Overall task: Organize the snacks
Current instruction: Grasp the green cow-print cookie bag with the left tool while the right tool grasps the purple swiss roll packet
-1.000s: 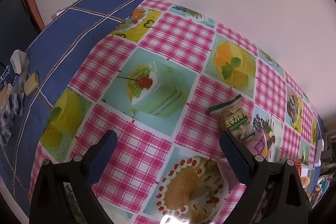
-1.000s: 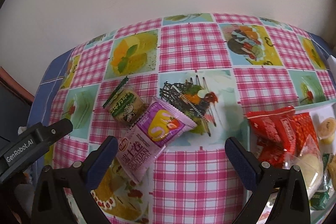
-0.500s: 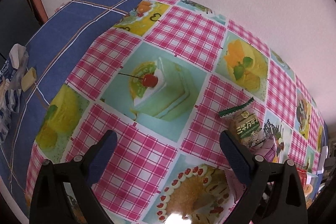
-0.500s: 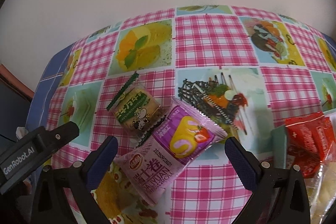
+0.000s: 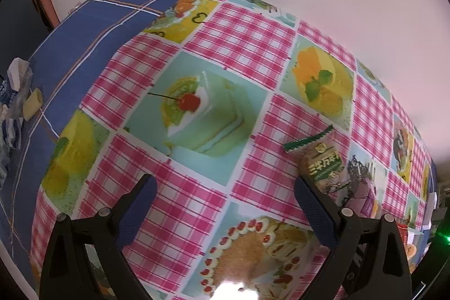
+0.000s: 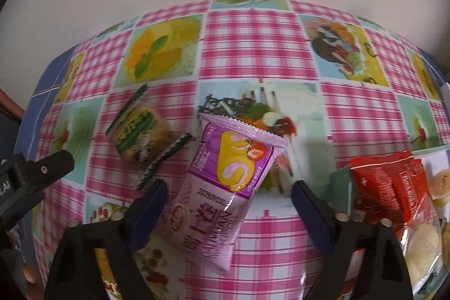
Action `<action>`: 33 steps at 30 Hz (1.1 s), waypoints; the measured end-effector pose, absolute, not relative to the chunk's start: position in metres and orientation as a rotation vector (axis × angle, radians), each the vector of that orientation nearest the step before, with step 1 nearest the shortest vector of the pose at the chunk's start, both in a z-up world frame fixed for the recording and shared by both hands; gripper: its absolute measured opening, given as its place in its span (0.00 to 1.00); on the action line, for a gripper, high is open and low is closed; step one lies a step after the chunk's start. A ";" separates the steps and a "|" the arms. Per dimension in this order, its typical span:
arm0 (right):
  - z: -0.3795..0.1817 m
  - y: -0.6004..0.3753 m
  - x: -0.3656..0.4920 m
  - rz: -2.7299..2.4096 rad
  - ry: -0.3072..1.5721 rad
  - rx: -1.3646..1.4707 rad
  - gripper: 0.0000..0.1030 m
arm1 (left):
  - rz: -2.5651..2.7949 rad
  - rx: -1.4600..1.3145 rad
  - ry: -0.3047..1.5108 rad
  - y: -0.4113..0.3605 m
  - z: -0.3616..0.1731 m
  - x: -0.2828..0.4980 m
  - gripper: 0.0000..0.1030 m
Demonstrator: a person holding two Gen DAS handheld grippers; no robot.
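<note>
A purple roll-cake snack pack lies tilted on the checked tablecloth. My right gripper is low over it with a finger on each side. Its jaws are closing, and the pads stand clear of the wrapper. A green-and-brown biscuit pack lies just left of the purple one. In the left wrist view that biscuit pack sits beyond the right finger of my left gripper, which is open and holds nothing. The purple pack shows only partly there.
Red snack packs and a clear bag of pale buns fill a tray at the right. The left gripper's black body is at the left edge. A blue cloth with wrappers lies far left.
My right gripper has come down and closer to the purple pack, and its fingers have drawn inward around it. The left gripper has hardly moved.
</note>
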State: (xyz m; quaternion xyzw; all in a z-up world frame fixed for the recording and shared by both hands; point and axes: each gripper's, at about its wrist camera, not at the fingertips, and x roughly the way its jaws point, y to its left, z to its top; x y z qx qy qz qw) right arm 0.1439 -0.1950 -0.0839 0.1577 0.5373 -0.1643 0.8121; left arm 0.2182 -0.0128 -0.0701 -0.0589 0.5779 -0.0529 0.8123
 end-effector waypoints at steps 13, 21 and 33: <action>-0.084 -0.217 0.146 -0.332 1.089 0.318 0.43 | -0.250 -0.176 1.309 -0.060 -0.087 0.221 0.95; -0.087 -0.224 0.150 -0.328 1.054 0.333 0.42 | -0.219 -0.137 1.284 -0.094 -0.090 0.244 0.95; -0.089 -0.227 0.151 -0.323 1.044 0.341 0.43 | -0.215 -0.025 1.248 -0.131 -0.093 0.247 0.50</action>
